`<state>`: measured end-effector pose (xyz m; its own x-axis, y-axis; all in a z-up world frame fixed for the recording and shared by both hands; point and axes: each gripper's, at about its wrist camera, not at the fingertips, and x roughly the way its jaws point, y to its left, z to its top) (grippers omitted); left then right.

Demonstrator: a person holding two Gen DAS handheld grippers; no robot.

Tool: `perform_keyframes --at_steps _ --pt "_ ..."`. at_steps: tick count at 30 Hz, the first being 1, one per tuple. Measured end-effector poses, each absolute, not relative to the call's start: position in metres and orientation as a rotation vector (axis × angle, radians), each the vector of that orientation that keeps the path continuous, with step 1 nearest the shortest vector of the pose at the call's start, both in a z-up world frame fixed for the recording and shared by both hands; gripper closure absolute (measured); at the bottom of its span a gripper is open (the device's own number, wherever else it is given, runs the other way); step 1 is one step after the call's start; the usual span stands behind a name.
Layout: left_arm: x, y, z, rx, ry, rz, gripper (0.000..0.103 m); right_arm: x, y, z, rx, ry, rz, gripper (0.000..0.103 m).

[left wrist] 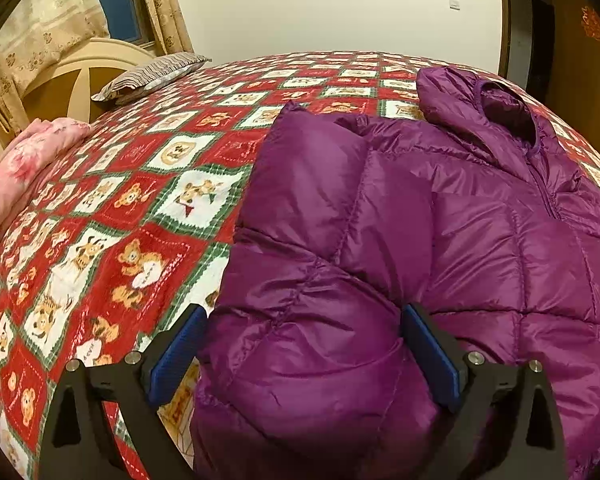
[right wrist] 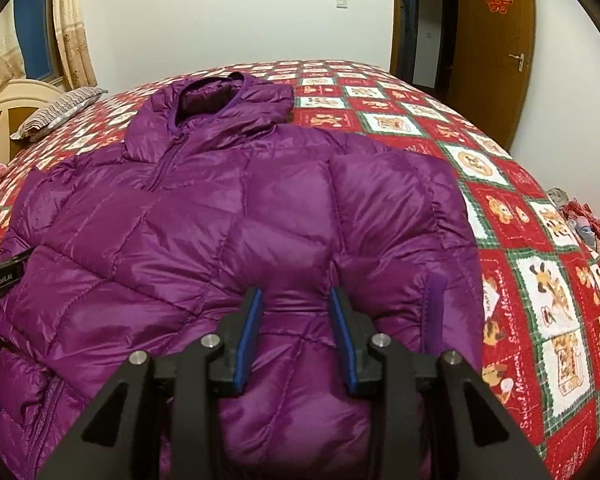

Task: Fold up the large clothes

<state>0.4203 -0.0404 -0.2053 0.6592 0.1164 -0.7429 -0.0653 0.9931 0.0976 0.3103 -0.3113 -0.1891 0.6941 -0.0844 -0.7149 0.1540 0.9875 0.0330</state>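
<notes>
A purple hooded puffer jacket (left wrist: pixel 440 216) lies front up on the bed, hood toward the far wall; it also shows in the right wrist view (right wrist: pixel 236 216). Both sleeves are folded in over the body. My left gripper (left wrist: pixel 304 316) is open, its jaws on either side of the folded left sleeve near the hem. My right gripper (right wrist: pixel 296 296) is partly open over the lower part of the jacket, with purple fabric between the blue pads (right wrist: pixel 248 332); it grips nothing that I can see. The left gripper's body (right wrist: pixel 0 276) shows at the left edge of the right wrist view.
The bed carries a red, white and green bear-print cover (left wrist: pixel 112 216). A striped pillow (left wrist: pixel 148 76) and a pink folded blanket (left wrist: pixel 16 176) lie at the head end by the cream headboard (left wrist: pixel 56 76). A wooden door (right wrist: pixel 496 48) stands at the right. Small items (right wrist: pixel 580 220) lie at the bed's right edge.
</notes>
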Motion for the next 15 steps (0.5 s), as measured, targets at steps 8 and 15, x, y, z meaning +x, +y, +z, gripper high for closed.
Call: perform_keyframes --at_steps 8,15 --pt "0.419 -0.028 -0.175 0.027 0.832 0.092 0.004 0.301 -0.313 -0.158 0.111 0.768 -0.122 0.057" --pt "0.459 -0.027 -0.145 0.097 0.736 0.117 0.004 0.323 -0.272 -0.133 0.055 0.714 -0.035 0.053"
